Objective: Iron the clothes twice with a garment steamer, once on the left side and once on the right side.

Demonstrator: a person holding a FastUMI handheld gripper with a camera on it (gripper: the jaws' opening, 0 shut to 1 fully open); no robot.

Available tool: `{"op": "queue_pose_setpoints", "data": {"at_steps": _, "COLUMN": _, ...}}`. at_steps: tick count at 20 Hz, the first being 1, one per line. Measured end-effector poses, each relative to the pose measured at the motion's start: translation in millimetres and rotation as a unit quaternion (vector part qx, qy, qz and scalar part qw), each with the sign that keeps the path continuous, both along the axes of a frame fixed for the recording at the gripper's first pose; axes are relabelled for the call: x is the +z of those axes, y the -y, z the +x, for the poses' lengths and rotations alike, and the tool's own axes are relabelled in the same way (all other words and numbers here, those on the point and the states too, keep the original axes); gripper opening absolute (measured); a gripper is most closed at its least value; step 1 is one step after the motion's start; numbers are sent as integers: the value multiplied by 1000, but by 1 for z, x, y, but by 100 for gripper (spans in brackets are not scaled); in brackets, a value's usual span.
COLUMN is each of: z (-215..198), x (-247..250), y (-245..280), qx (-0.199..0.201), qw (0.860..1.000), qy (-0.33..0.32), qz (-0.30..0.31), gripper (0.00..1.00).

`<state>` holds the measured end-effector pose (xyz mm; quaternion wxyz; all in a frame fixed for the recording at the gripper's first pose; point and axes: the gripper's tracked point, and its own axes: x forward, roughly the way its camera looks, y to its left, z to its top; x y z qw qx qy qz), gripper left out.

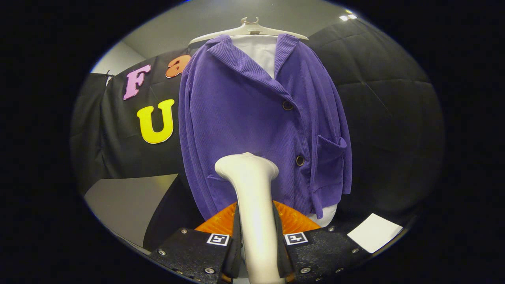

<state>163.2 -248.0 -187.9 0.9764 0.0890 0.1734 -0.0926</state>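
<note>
Steamer [252,185] in the grip, folks: the hand-held gripper [256,252] is clamped on its pale handle, a finger [232,244] pressing in from each side, and the rounded head rises straight ahead of them. Just beyond that head hangs the purple corduroy jacket [244,118], draped on a pale hanger [248,29] over a white garment [258,51] that peeks out at the collar and below the hem. The head sits low on the jacket, beside the lower dark button [300,160], on the panel away from the patch pocket [329,157]; whether it touches the cloth, I can't tell. An orange ribbed thing [294,221] shows behind the handle. A white sheet [375,232] lies off to the pocket side.
</note>
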Motion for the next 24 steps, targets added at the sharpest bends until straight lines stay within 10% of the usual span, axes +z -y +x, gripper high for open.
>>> {"op": "queue_pose_setpoints", "data": {"at_steps": 24, "z": -49, "x": -59, "y": -13, "qx": -11, "qw": 998, "qy": -54, "qz": 41, "gripper": 36}}
